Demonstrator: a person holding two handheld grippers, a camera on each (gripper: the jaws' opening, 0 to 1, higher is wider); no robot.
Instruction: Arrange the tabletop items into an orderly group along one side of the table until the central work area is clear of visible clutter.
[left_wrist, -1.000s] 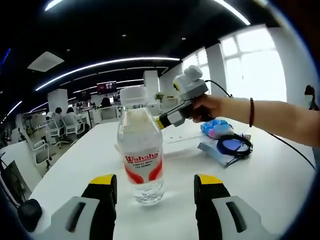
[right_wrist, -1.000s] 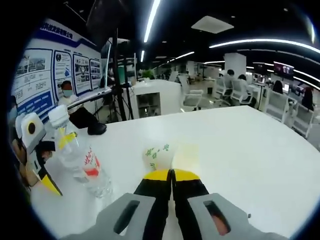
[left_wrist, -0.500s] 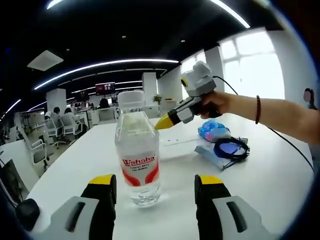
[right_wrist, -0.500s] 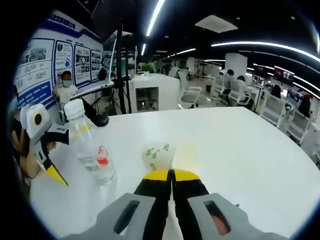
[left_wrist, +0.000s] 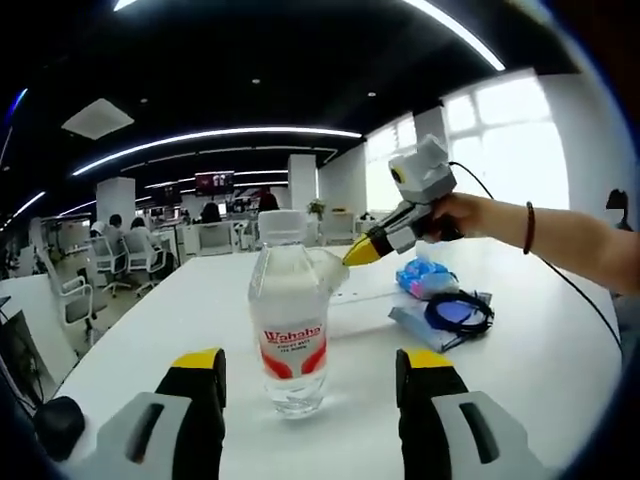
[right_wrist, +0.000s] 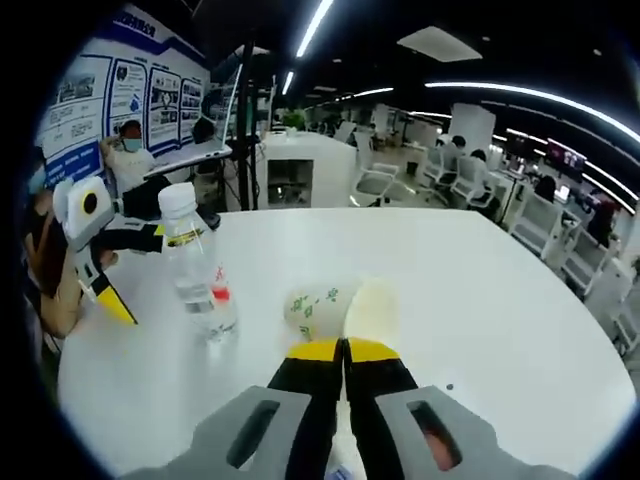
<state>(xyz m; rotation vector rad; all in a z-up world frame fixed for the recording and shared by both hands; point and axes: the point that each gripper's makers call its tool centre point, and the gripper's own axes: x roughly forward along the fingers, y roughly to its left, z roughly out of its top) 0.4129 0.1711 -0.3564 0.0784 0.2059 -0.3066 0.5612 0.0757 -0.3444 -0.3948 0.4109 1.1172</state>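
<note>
A clear Wahaha water bottle (left_wrist: 288, 322) with a white cap stands upright on the white table (left_wrist: 150, 320). My left gripper (left_wrist: 312, 372) is open, one jaw on each side of the bottle's base and a little short of it. My right gripper (left_wrist: 362, 250), held by a hand, comes in from the right beyond the bottle. It is shut on a white paper cup (left_wrist: 328, 272) with green print. In the right gripper view, that cup (right_wrist: 318, 312) lies pinched by its rim in my right gripper (right_wrist: 343, 347). The bottle (right_wrist: 200, 272) and my left gripper (right_wrist: 148, 272) are at the left.
A blue packet (left_wrist: 425, 278) and a coiled black cable (left_wrist: 458, 312) on a flat blue booklet lie at the table's right side. A black round object (left_wrist: 58, 420) sits near the left front edge. Office chairs and desks stand beyond the table.
My right gripper with the cup has moved right and away from the bottle's neck. My left gripper has stayed open around the standing bottle, backing off slightly.
</note>
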